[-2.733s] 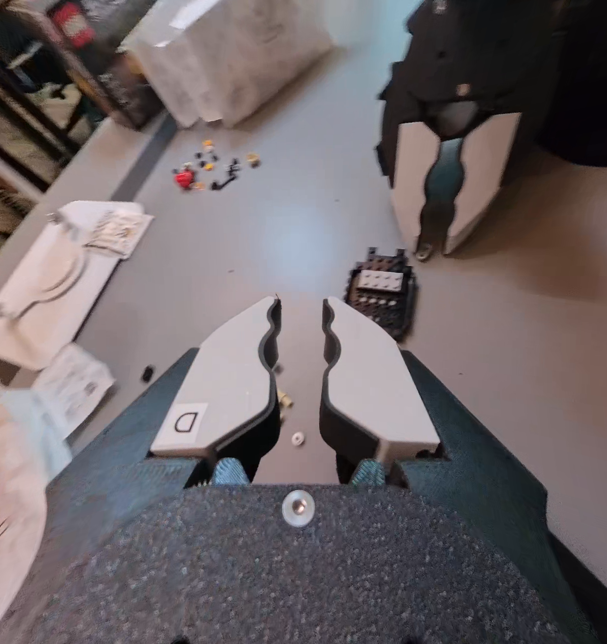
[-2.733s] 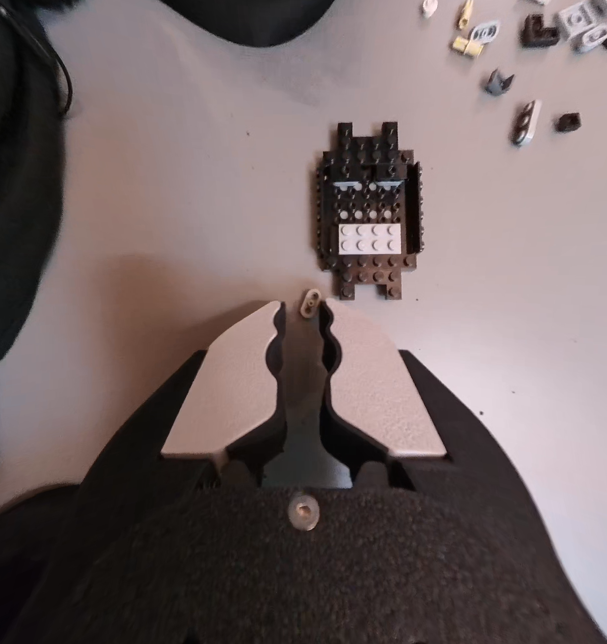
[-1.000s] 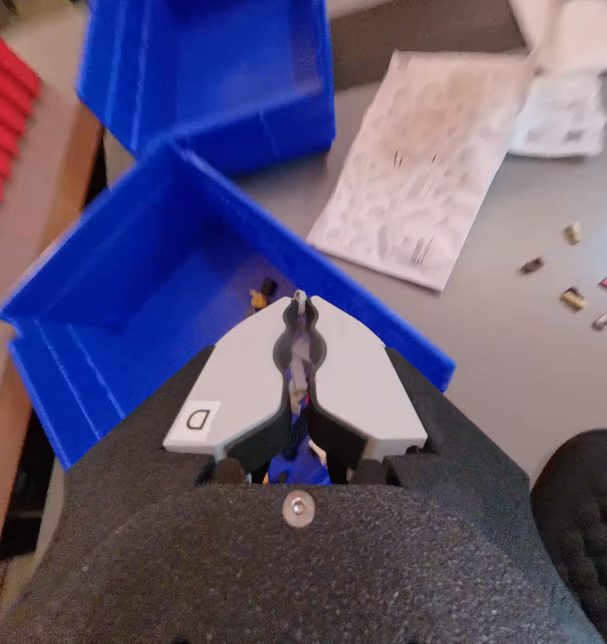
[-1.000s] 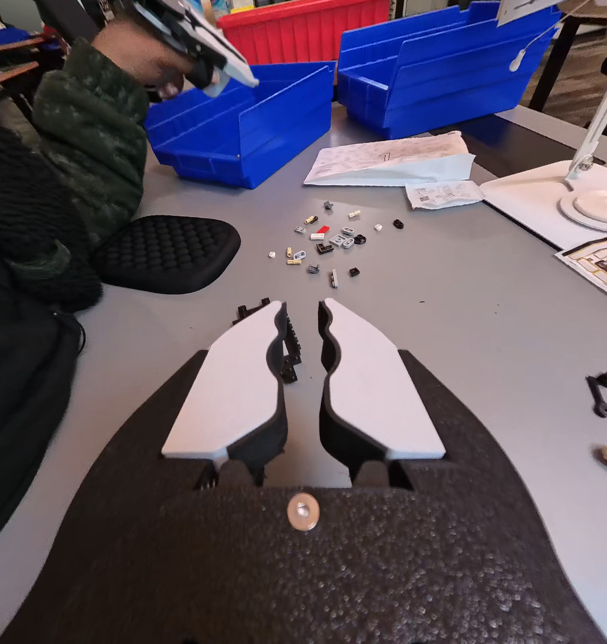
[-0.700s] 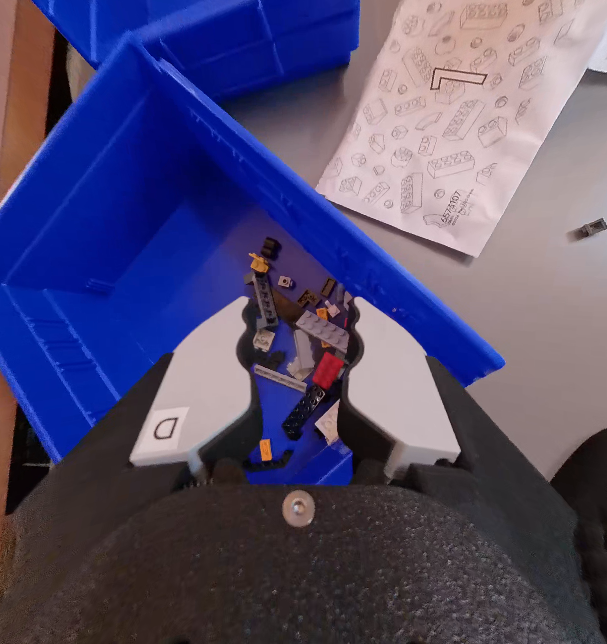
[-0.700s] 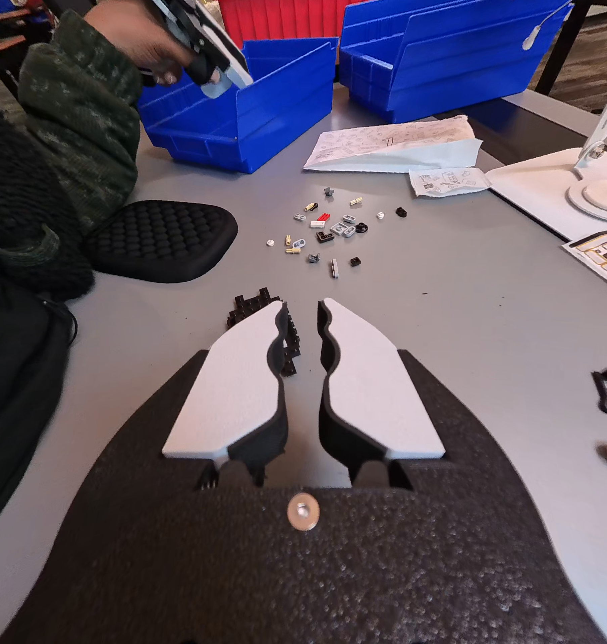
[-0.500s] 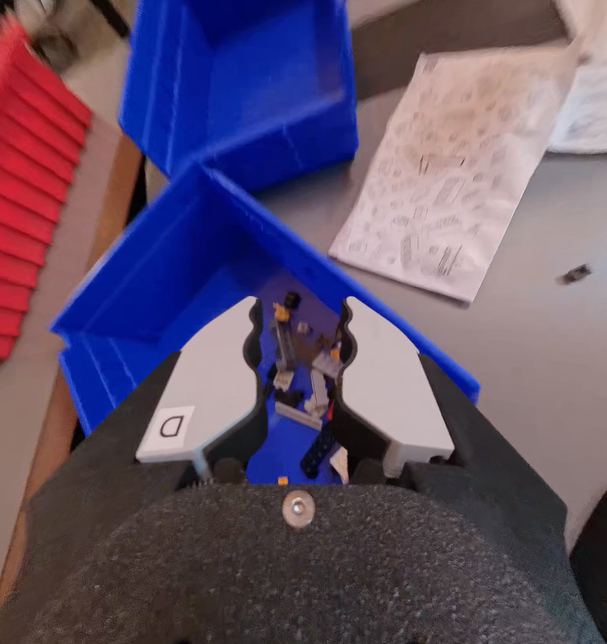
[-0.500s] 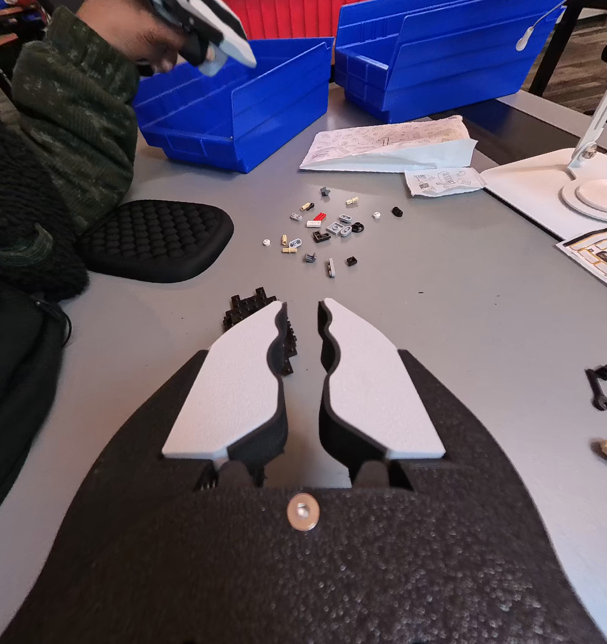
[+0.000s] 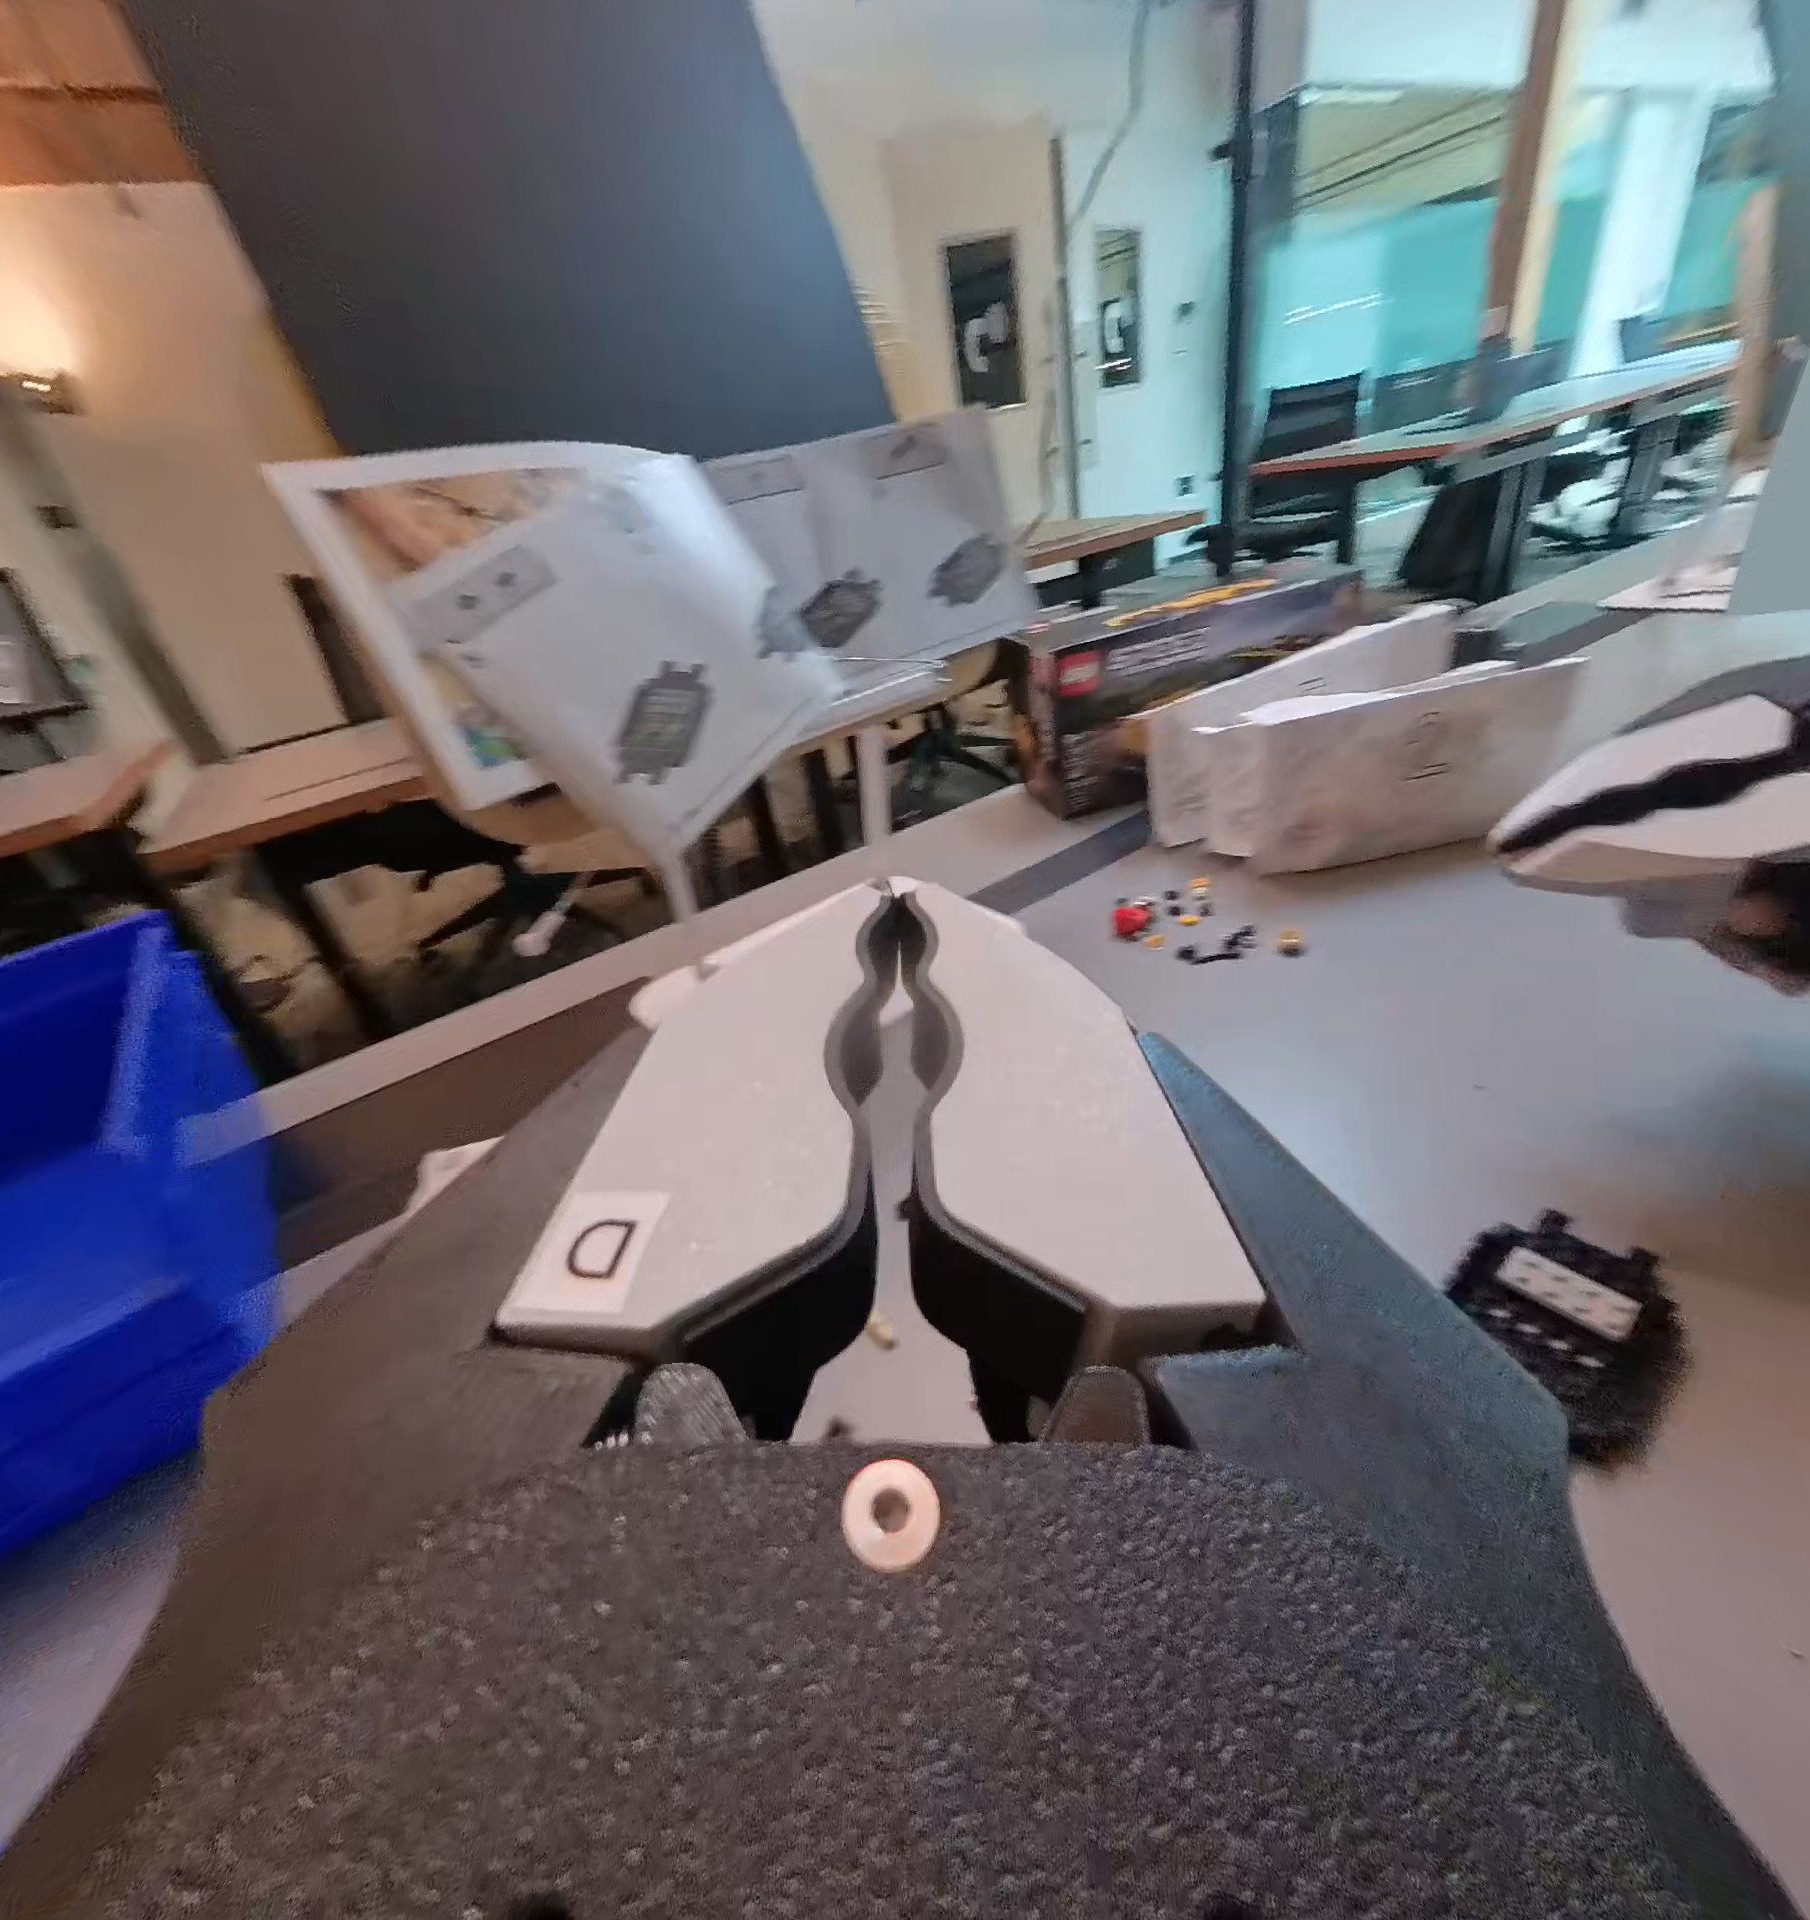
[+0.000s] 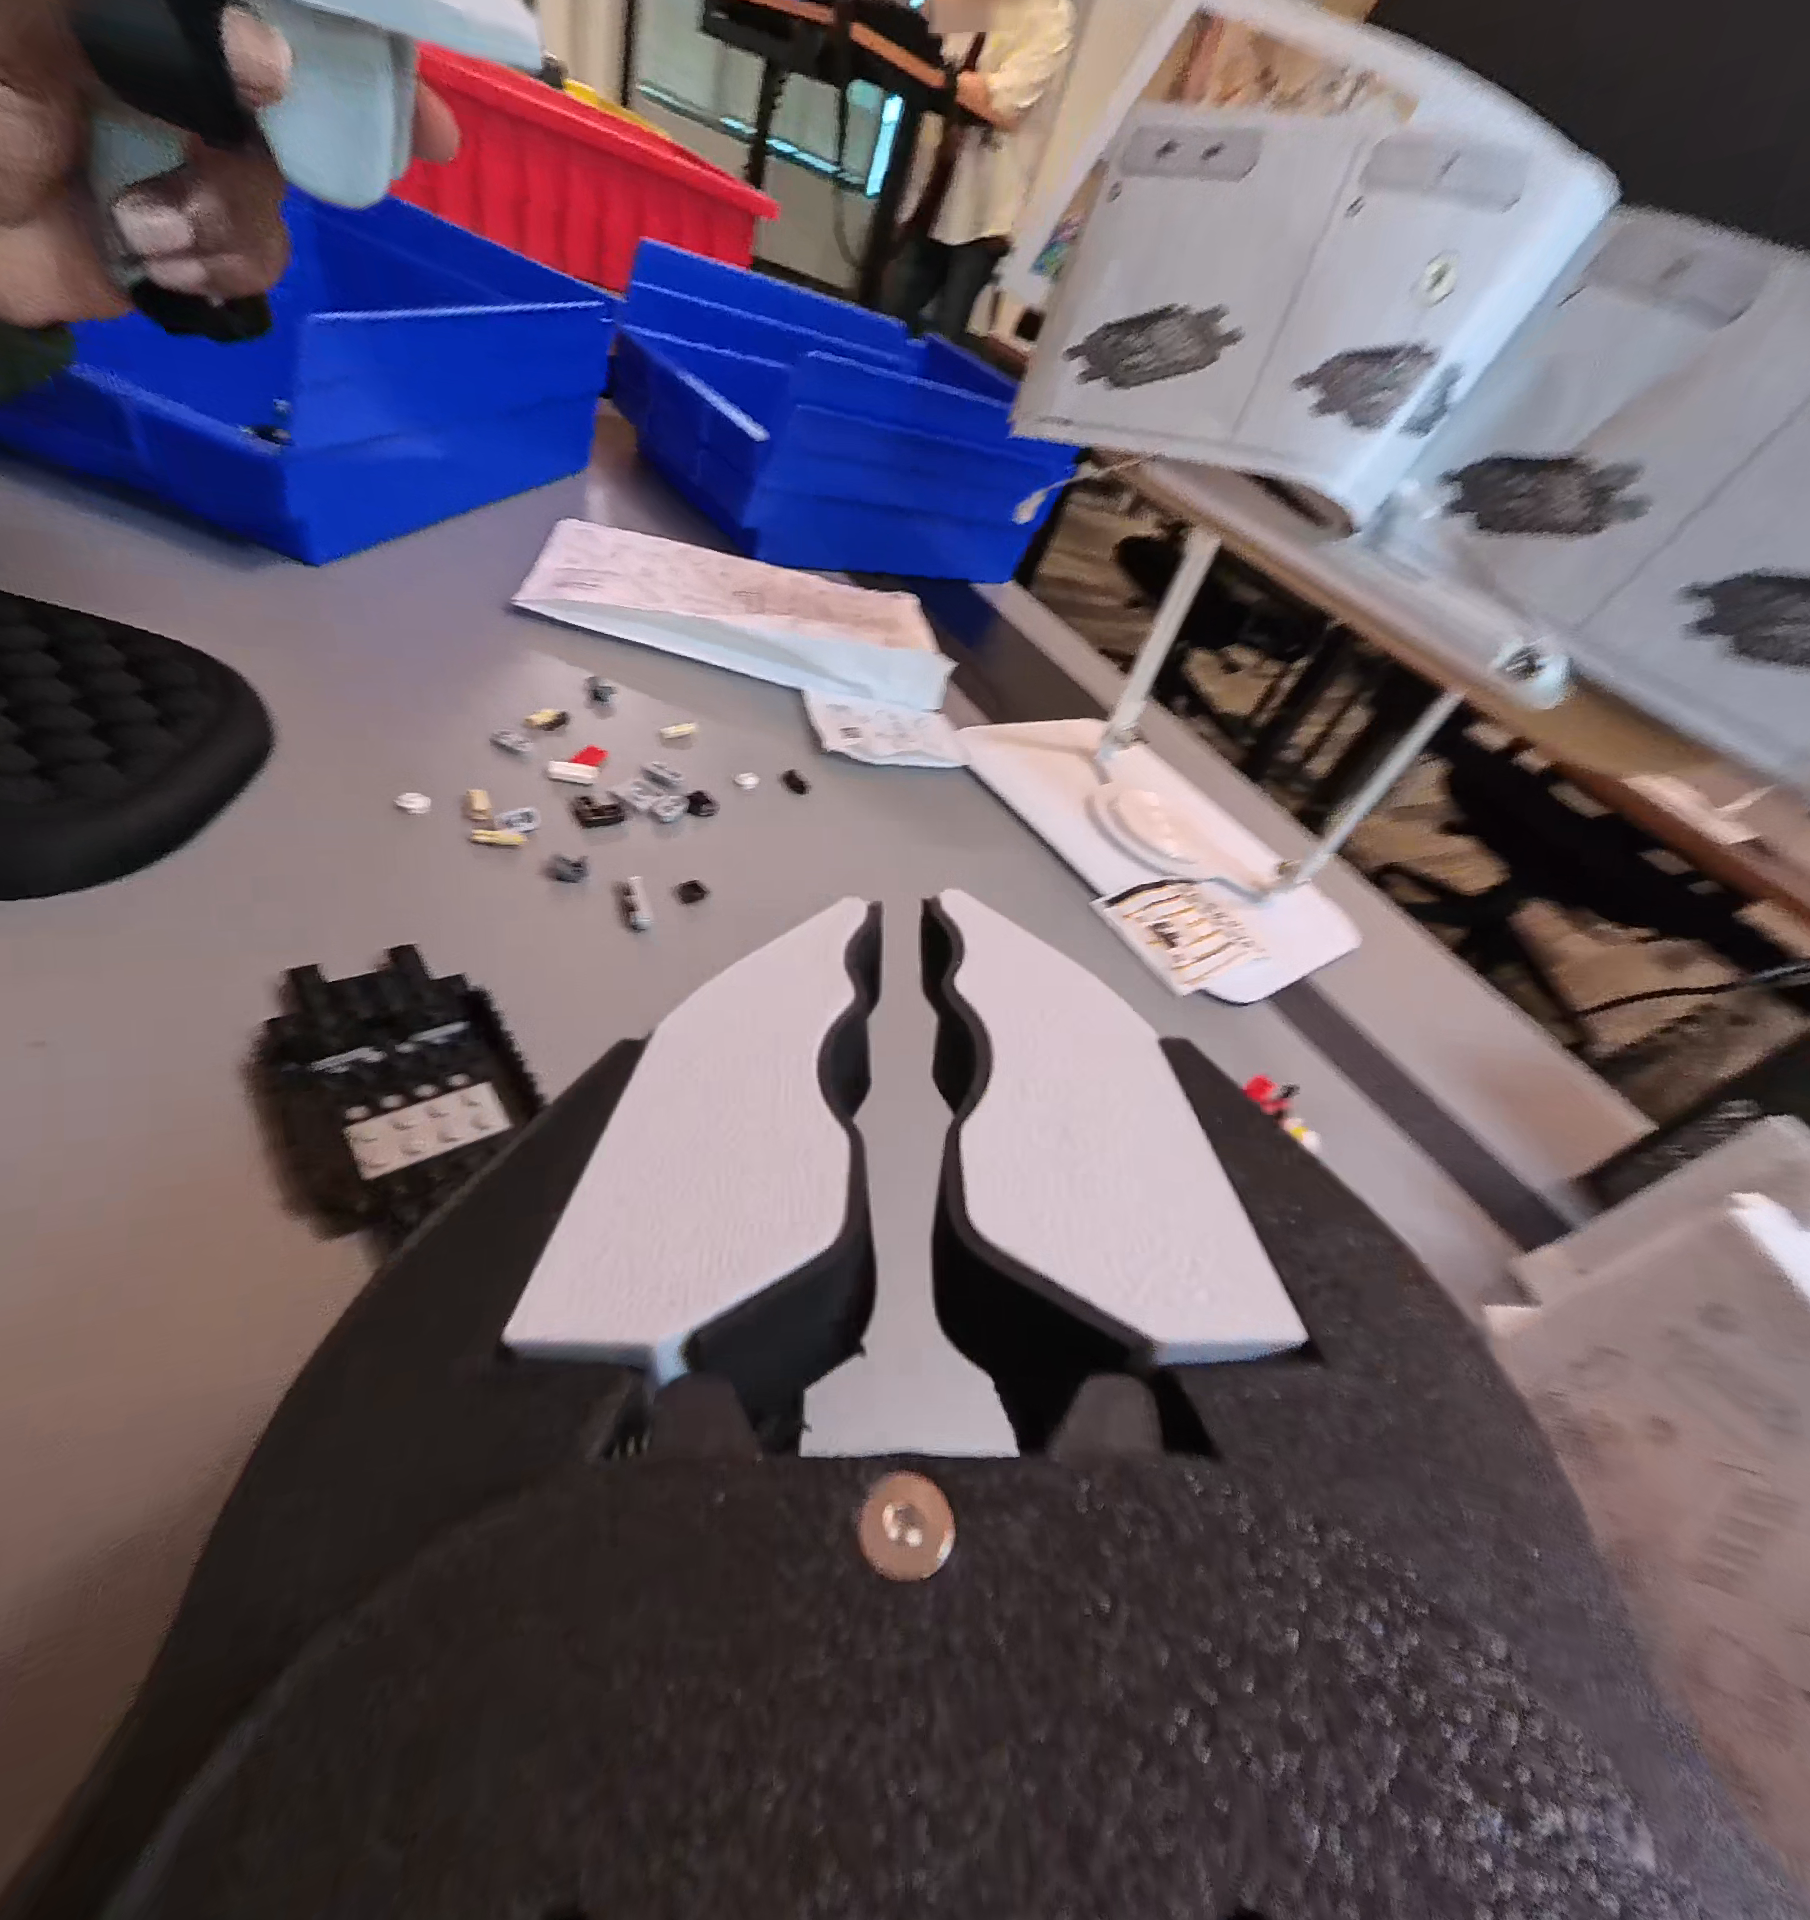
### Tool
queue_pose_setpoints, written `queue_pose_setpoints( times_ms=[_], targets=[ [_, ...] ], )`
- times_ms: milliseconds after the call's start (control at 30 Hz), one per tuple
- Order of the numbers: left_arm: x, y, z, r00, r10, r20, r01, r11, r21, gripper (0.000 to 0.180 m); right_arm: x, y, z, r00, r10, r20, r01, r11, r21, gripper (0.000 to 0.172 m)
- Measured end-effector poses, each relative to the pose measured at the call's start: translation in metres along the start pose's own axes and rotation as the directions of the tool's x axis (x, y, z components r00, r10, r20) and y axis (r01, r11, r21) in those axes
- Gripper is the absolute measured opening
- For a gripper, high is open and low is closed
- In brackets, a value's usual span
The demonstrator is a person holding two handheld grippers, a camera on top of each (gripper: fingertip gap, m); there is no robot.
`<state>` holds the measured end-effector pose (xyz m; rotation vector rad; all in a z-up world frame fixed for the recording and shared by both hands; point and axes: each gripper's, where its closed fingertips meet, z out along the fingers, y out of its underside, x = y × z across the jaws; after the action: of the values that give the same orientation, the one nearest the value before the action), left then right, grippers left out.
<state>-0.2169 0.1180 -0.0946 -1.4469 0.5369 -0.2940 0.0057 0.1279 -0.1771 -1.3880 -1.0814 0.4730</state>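
My left hand-held gripper (image 9: 896,886) is pressed together on nothing, raised off the desk (image 9: 1400,1039) beside the blue bin (image 9: 80,1195). A moment ago it hung spread over that bin. My right hand-held gripper (image 10: 901,906) stands slightly spread and bare, narrower than before, the black build (image 10: 392,1081) just left of it.

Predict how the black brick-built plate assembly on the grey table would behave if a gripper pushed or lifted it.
The black brick assembly lies flat and wide on the table, so it would probably slide, not tip. It looks rigid. Its small studded pieces might detach if pinched at an edge.
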Motion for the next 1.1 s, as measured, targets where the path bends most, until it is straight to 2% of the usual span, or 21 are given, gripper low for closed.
queue_pose_setpoints(
  times_ms=[33,200,300,467,533,767,833,967,1100],
  targets=[
    [0.010,0.004,0.006,0.999,-0.013,-0.035,0.013,1.000,-0.006,0.000,0.005,-0.003,-0.002,0.998,-0.037,-0.044,0.038,0.999,0.012,0.000],
    [0.054,0.027,0.029,0.987,-0.001,-0.161,-0.004,1.000,-0.031,0.000,0.023,-0.009,-0.011,0.962,-0.175,-0.208,0.180,0.984,0.004,0.000],
    [0.070,0.043,0.040,0.978,-0.005,-0.210,-0.002,1.000,-0.031,0.000,0.031,-0.007,-0.012,0.960,-0.130,-0.249,0.133,0.991,-0.007,0.000],
    [0.076,0.074,0.058,0.965,-0.098,-0.244,0.067,0.989,-0.135,0.005,0.039,0.006,-0.007,0.966,-0.014,-0.259,0.012,1.000,-0.009,0.000],
    [0.075,0.081,0.063,0.966,-0.104,-0.237,0.066,0.985,-0.162,0.007,0.041,0.015,-0.004,0.968,0.019,-0.250,-0.027,0.999,-0.027,0.012],
    [0.070,0.094,0.093,0.976,-0.045,-0.212,0.004,0.982,-0.190,0.007,0.041,0.028,0.006,0.977,0.072,-0.202,-0.084,0.995,-0.055,0.025],
    [0.068,0.092,0.102,0.976,-0.055,-0.211,0.016,0.983,-0.184,0.006,0.034,0.031,0.010,0.986,0.057,-0.159,-0.070,0.995,-0.074,0.024],
    [0.070,0.094,0.105,0.970,0.012,-0.242,-0.055,0.983,-0.173,0.005,-0.005,0.037,0.017,0.996,0.054,0.073,-0.045,0.992,-0.121,0.022],
    [0.074,0.097,0.098,0.963,0.055,-0.265,-0.105,0.979,-0.176,0.004,-0.057,0.046,0.013,0.921,0.123,0.370,-0.040,0.973,-0.226,0.026]
  ],
)
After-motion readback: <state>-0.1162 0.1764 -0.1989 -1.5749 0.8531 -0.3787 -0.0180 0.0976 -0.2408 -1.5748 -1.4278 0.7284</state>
